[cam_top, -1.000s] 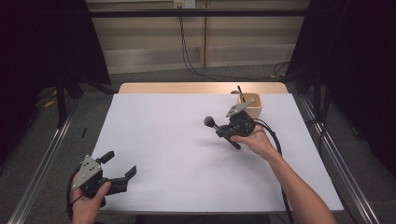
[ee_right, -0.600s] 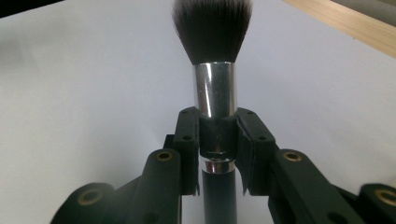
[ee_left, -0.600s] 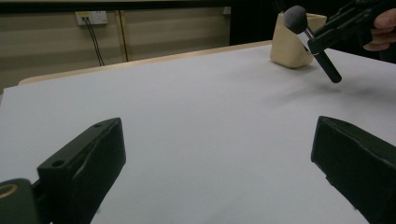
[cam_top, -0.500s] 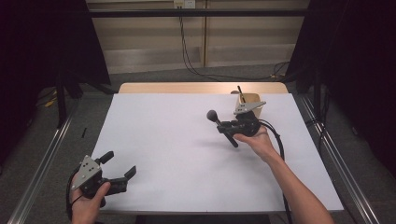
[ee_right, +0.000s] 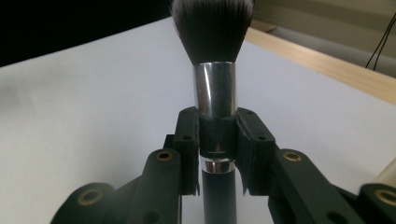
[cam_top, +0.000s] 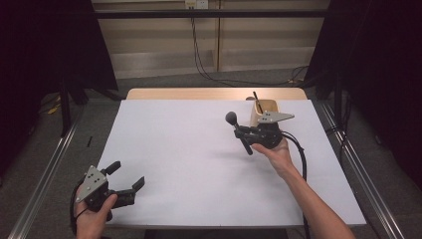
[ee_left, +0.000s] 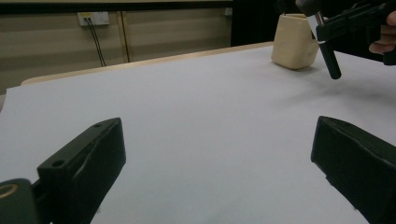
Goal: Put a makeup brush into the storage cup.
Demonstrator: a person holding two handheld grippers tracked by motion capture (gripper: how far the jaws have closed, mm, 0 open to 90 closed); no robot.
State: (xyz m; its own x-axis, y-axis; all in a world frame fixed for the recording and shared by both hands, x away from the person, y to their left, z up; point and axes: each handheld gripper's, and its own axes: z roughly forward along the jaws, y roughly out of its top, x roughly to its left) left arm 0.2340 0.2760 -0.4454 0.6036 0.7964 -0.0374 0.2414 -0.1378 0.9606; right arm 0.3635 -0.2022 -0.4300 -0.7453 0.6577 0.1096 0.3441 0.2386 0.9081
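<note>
Now, change: the right hand-held gripper [cam_top: 242, 135] has drifted slightly left, away from the beige ceramic cup [cam_top: 263, 112].
Right grip: clamped on the black makeup brush with silver ferrule [ee_right: 214, 93], lifted above the white desk [cam_top: 189, 159], far right.
Left hand-held gripper [cam_top: 125, 179]: wide apart, empty, near left.
Meaning: brush apparently just taken out.

Lighting's pretty even from overhead on my end: the white counter [cam_top: 189, 164] comes out bright while the surroundings drop to near black. Shadows are faint and soft. In the right gripper view the brush [ee_right: 214, 70] has glare on its metal band, and the background goes blurry.
</note>
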